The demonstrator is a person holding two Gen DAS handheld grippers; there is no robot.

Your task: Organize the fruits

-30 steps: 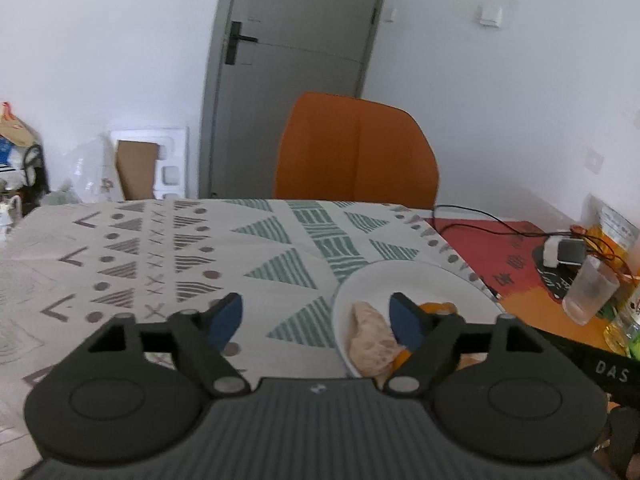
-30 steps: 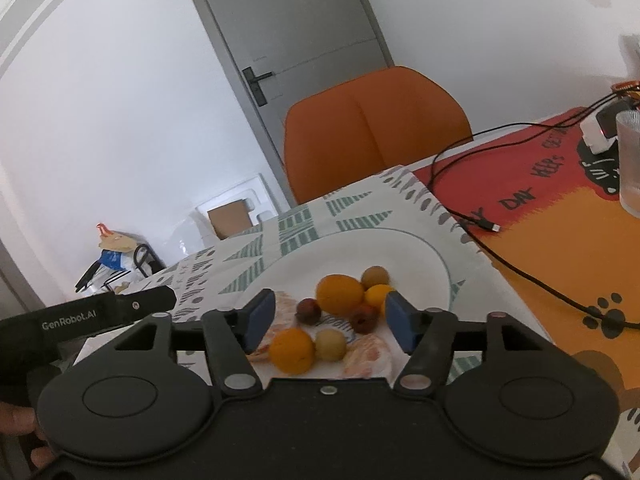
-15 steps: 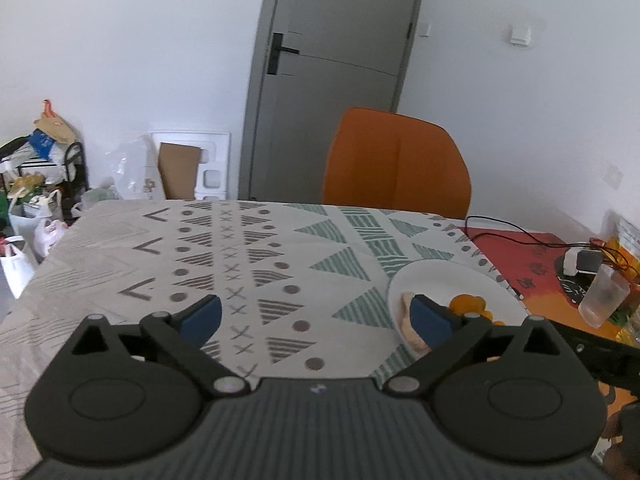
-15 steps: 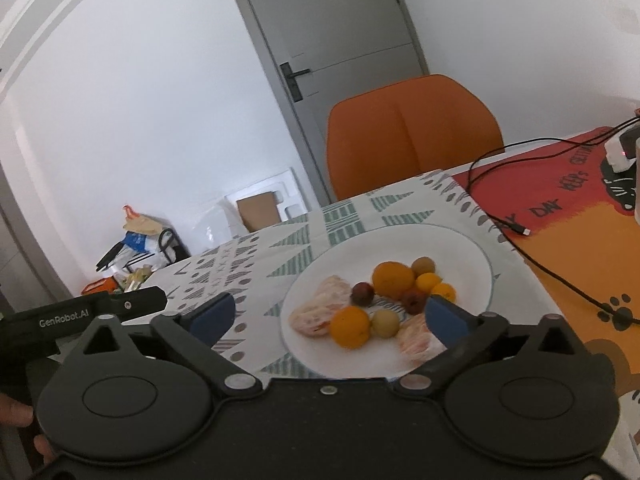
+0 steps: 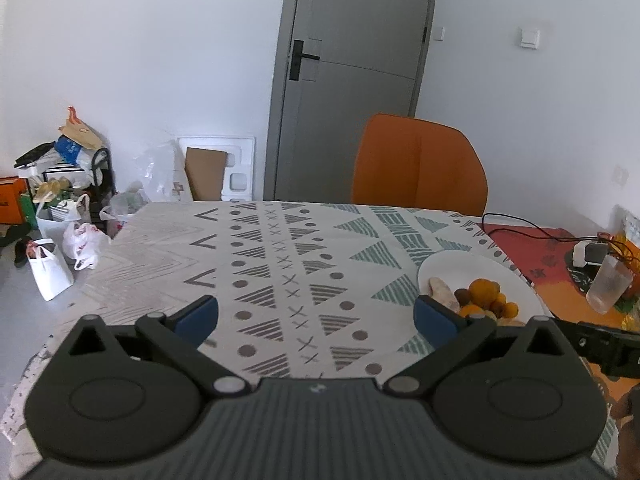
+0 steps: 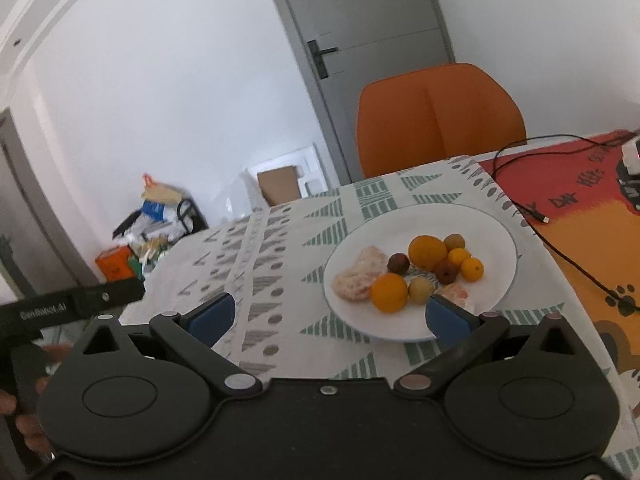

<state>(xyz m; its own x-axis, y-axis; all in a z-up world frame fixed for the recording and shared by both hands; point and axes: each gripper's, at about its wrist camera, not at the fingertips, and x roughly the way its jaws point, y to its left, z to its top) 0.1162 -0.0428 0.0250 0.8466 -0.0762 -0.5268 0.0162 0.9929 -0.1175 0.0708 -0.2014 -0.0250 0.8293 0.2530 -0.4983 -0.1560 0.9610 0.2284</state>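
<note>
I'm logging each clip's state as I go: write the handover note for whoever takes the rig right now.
Left claw: open, empty, over the patterned tablecloth.
Right claw: open, empty, at the near edge of the white plate.
Fruit: all visible pieces sit clustered on the plate, including the large orange and a peeled citrus piece.
Done: fruit gathered on the plate.
Left: none seen off the plate.

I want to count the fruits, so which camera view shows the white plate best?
The right wrist view. There the white plate lies whole and near, every fruit apart. In the left wrist view the plate sits at the right, and the left gripper's finger hides its near part.
</note>
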